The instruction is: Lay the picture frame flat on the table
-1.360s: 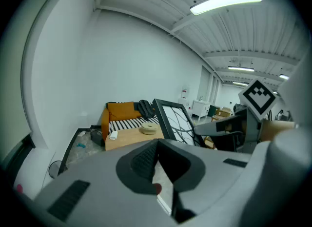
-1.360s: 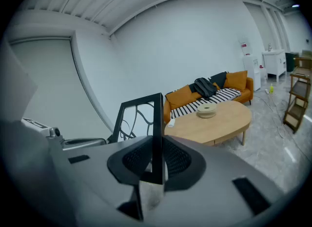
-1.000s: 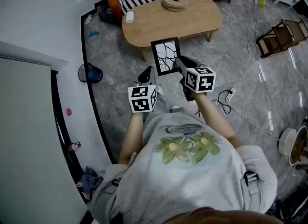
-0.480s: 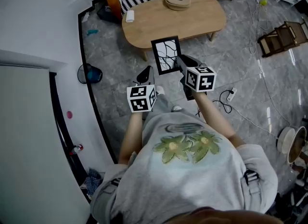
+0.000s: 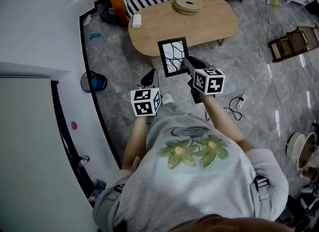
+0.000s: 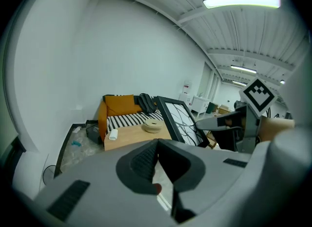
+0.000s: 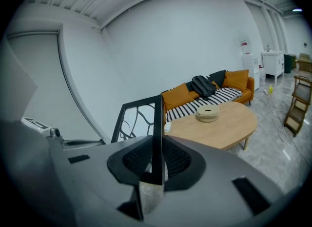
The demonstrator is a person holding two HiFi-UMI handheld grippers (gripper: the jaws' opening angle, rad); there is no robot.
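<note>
Two grippers are held out in front of the person, above the floor. The left gripper (image 6: 157, 143) has its jaws pressed together with nothing between them. The right gripper (image 7: 157, 145) is clamped on one side edge of the picture frame (image 5: 173, 56), which stands upright in the air, just short of the table (image 5: 209, 26).

This looks like the carrying step. Next, the frame needs bringing over bare tabletop, tipping flat and letting go. A round wooden stack (image 5: 188, 4) and a white roll (image 5: 136, 20) sit toward the far side. A bowl (image 5: 299, 146) stands on the floor; its contents cannot be told.
</note>
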